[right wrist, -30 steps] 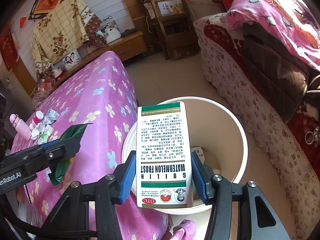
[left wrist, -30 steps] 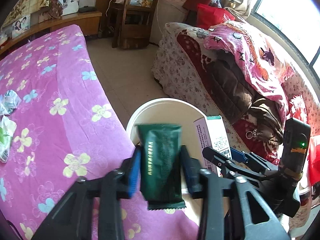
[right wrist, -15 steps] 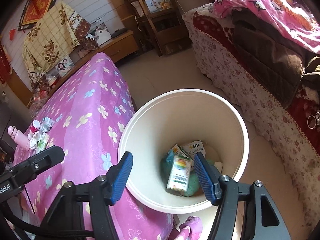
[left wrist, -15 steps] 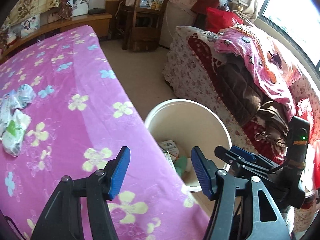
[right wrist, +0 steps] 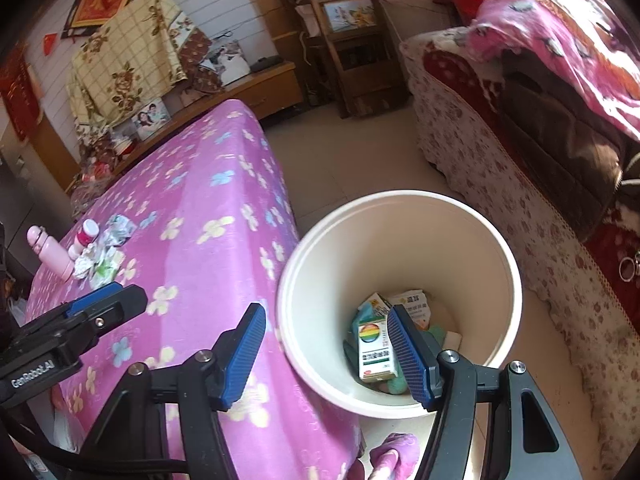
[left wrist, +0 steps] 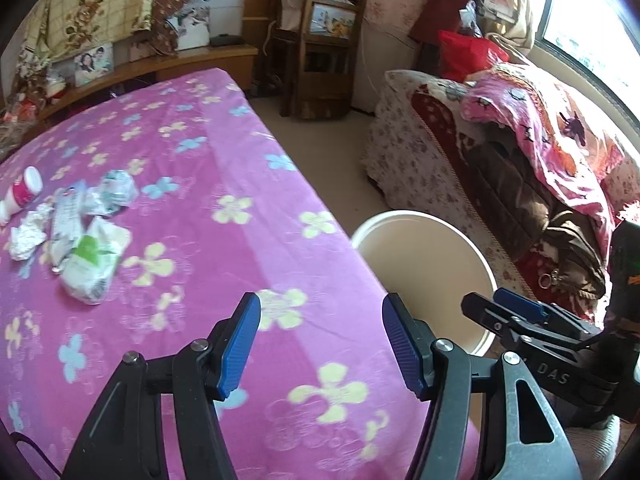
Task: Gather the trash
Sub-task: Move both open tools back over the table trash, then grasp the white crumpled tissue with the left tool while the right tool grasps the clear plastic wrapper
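Note:
A cream bin [right wrist: 404, 280] stands on the floor beside the table; boxes and wrappers [right wrist: 376, 344] lie at its bottom. My right gripper [right wrist: 326, 350] hangs open and empty over the bin's near-left rim. My left gripper [left wrist: 320, 344] is open and empty above the pink flowered tablecloth [left wrist: 192, 208], near the table's right edge, with the bin [left wrist: 424, 272] just to its right. A cluster of crumpled wrappers and a white-green packet [left wrist: 94, 260] lies on the cloth at the left, next to a small red-and-white bottle [left wrist: 22, 194]. The same pile [right wrist: 102, 256] shows far left in the right wrist view.
A pink bottle [right wrist: 50, 254] stands by the pile. A sofa [left wrist: 500, 168] heaped with blankets and clothes runs along the right. A wooden chair [left wrist: 320, 44] and a low cabinet [right wrist: 256, 88] stand at the back. Bare floor lies between table and sofa.
Both grippers let go: the green packet and the white box dropped into the bin. The left gripper has since swung left over the table; the right has drawn back a little.

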A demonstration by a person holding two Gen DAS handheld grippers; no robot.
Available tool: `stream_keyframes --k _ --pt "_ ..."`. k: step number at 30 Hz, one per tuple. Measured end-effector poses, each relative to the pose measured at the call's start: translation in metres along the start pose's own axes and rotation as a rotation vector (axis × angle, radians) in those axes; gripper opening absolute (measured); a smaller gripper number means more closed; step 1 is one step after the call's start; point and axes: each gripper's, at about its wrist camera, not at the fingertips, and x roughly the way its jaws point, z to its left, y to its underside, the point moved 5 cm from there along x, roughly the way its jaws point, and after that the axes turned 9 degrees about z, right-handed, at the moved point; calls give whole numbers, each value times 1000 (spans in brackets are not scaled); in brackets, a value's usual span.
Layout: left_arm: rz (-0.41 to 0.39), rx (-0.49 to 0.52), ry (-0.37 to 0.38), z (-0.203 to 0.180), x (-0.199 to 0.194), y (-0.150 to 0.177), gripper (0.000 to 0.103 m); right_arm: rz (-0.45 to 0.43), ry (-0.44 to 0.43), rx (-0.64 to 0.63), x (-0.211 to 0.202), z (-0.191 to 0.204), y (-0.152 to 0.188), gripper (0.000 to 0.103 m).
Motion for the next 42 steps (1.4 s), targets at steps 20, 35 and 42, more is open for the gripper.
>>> stream_keyframes --k 20,35,42 --pt "-26 -213 -90 138 -38 26 64 49 -69 -193 20 115 11 67" --pt "-24 -389 -165 259 -62 41 68 120 -149 -327 63 209 -4 67" --pt "-51 -455 -163 309 -63 13 78 113 -209 -394 86 259 -43 69"
